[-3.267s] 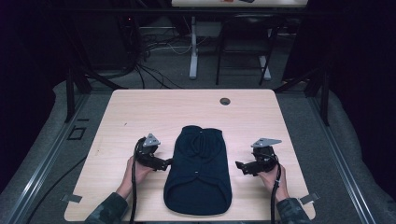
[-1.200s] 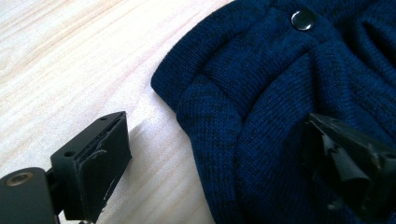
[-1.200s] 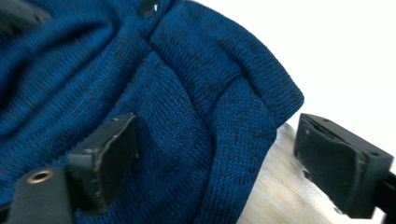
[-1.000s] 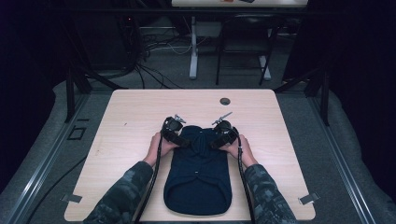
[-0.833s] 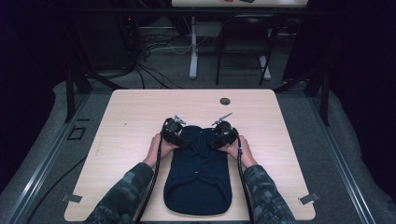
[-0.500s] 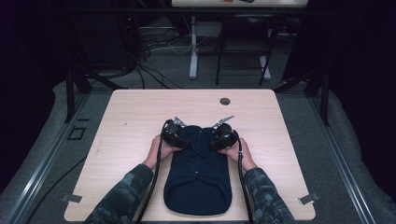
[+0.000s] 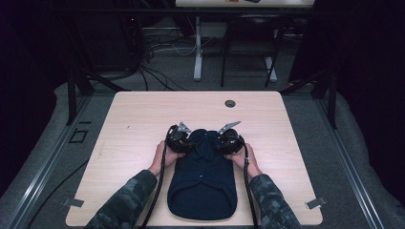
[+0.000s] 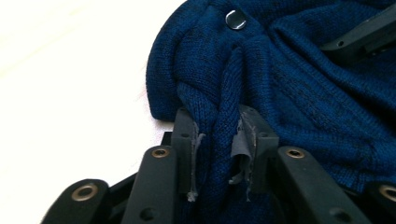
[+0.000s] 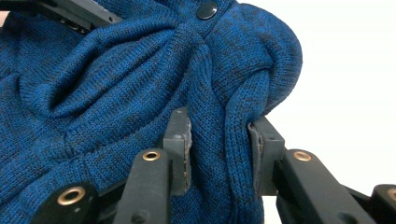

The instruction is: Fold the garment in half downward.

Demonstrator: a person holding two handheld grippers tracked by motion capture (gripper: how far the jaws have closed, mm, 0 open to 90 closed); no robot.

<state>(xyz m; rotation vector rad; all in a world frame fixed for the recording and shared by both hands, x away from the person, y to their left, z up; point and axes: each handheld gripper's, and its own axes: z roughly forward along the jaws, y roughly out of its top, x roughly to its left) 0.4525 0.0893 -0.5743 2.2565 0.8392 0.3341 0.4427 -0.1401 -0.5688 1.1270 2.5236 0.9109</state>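
A dark blue knitted garment (image 7: 203,183) with round buttons lies lengthwise on the light wooden table (image 7: 133,119). Its far end is bunched into folds. My left gripper (image 7: 187,143) sits at the far left corner of the garment, my right gripper (image 7: 219,143) at the far right corner. In the left gripper view, the left gripper (image 8: 217,144) is shut on a raised fold of the knit, below a button (image 8: 236,18). In the right gripper view, the right gripper (image 9: 219,149) is shut on a thick fold and the rolled edge of the garment (image 9: 116,107).
A round cable hole (image 7: 230,103) sits near the table's far edge. Bare tabletop lies left, right and beyond the garment. Tape marks (image 7: 72,202) lie at the near corners. Cables and furniture legs (image 7: 198,57) stand on the floor beyond the table.
Both grippers came in from the garment's sides to its far end and shut on the knit. Over the last second they drew slightly toward the person, bunching the far end.
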